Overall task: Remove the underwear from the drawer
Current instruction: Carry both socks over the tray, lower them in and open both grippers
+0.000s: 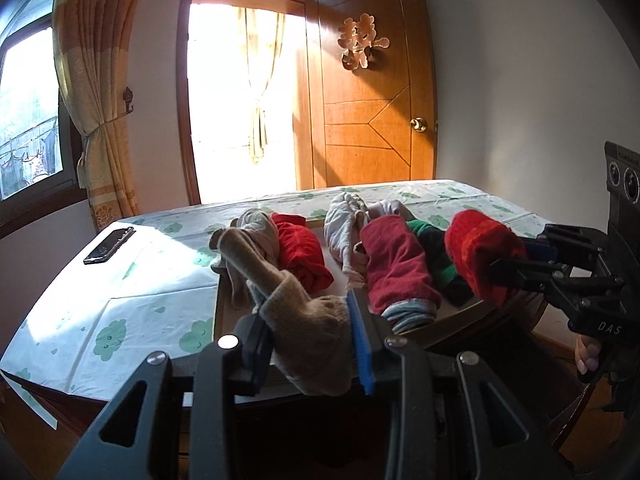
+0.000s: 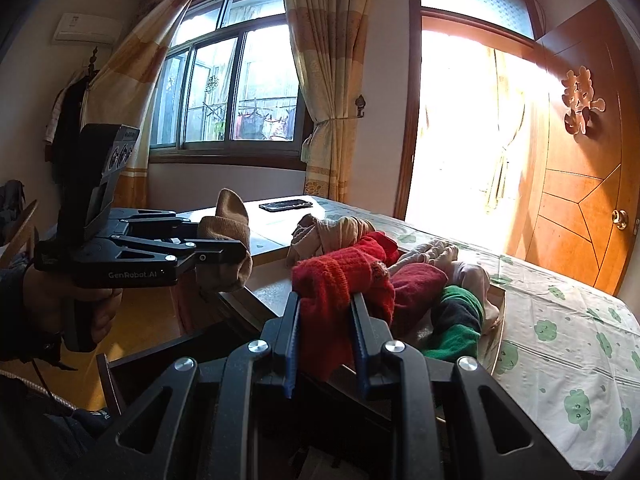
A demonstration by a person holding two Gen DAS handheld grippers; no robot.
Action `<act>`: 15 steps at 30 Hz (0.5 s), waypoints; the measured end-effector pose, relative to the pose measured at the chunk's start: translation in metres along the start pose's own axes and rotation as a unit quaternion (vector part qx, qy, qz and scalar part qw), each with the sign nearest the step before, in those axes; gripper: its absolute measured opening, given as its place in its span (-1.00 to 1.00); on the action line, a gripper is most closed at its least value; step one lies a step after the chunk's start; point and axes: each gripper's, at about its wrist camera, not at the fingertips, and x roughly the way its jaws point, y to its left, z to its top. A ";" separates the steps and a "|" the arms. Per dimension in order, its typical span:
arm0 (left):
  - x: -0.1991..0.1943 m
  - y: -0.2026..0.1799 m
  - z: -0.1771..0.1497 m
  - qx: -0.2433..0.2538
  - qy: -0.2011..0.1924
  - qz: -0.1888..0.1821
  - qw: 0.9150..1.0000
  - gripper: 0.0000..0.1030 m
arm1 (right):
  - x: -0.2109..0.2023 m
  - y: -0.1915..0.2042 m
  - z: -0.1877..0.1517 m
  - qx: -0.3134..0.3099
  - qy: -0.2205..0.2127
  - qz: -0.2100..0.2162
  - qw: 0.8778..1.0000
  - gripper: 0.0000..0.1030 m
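An open wooden drawer (image 1: 224,316) holds several rolled garments: a red bundle (image 1: 300,252), a dark red roll (image 1: 396,268), a green and black roll (image 1: 436,256) and a pale one (image 1: 344,228). My left gripper (image 1: 308,320) is shut on a tan knit garment (image 1: 312,344), lifted above the drawer's near edge. My right gripper (image 2: 326,304) is shut on a bright red knit garment (image 2: 336,276), also raised over the drawer (image 2: 500,332). Each wrist view shows the other gripper too: the right gripper (image 1: 508,268) with the red garment (image 1: 476,248), the left gripper (image 2: 236,252) with the tan garment (image 2: 228,216).
The drawer belongs to a table covered by a white cloth with green flowers (image 1: 132,312). A black phone (image 1: 109,245) lies on the far left of it. Behind stand a wooden door (image 1: 372,100), curtains and a window. A hand (image 2: 80,312) grips the left tool's handle.
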 end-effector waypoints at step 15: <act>0.028 0.011 0.020 0.020 0.030 0.003 0.999 -0.35 | 0.041 0.010 0.026 -0.021 0.016 0.010 1.000 -0.52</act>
